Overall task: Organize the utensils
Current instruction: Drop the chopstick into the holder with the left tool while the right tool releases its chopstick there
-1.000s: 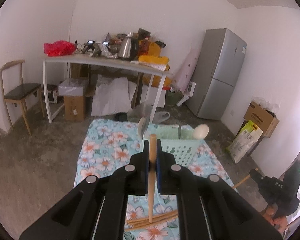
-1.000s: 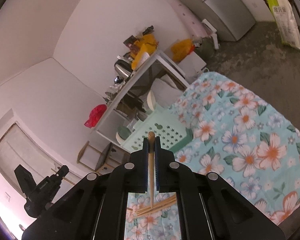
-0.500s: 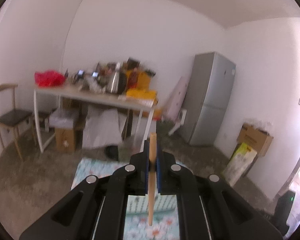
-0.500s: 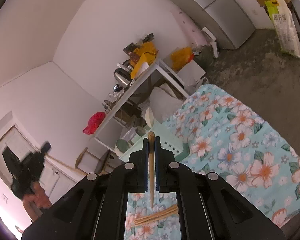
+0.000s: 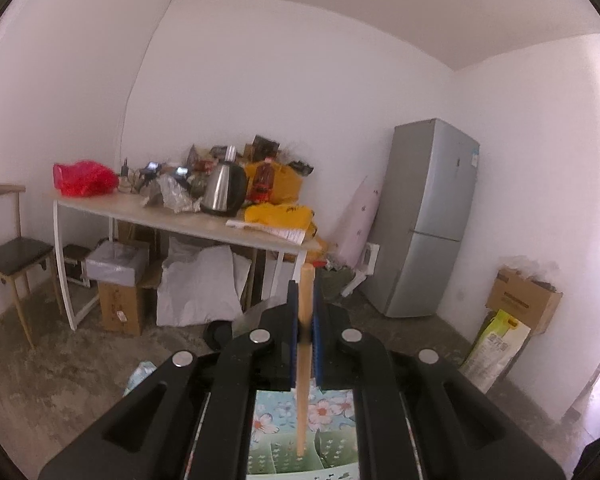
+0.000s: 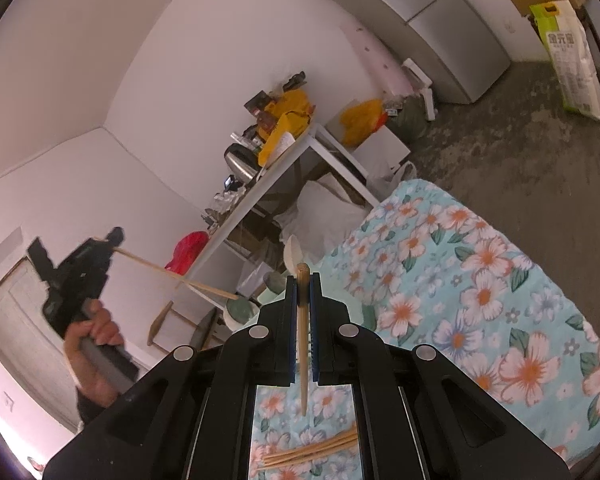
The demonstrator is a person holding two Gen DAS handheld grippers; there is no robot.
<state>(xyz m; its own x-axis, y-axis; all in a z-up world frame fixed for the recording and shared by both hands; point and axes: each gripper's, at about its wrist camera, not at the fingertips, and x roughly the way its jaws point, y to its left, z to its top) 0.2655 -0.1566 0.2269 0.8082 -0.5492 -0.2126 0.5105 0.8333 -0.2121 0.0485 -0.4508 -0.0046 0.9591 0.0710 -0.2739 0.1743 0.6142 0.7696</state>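
My left gripper (image 5: 305, 300) is shut on a wooden chopstick (image 5: 303, 360), held upright; its lower tip hangs over the green utensil basket (image 5: 300, 460). In the right wrist view the left gripper (image 6: 114, 236) is raised at the left and its chopstick (image 6: 172, 274) slants down toward the basket. My right gripper (image 6: 302, 292) is shut on another wooden chopstick (image 6: 302, 340), held above the floral cloth (image 6: 480, 300). Several loose chopsticks (image 6: 312, 450) lie on the cloth below it. Most of the basket is hidden behind the right gripper.
A cluttered white table (image 5: 188, 224) with a kettle (image 5: 224, 188) stands beyond the cloth, with boxes and bags under it. A grey fridge (image 5: 428, 220) is at the right, a chair (image 5: 8, 252) at the left, and cardboard boxes (image 5: 524, 300) stand by the right wall.
My left gripper has risen and tilted up with its chopstick, from above the loose chopsticks to above the basket. My right gripper has lifted slightly, still holding its chopstick.
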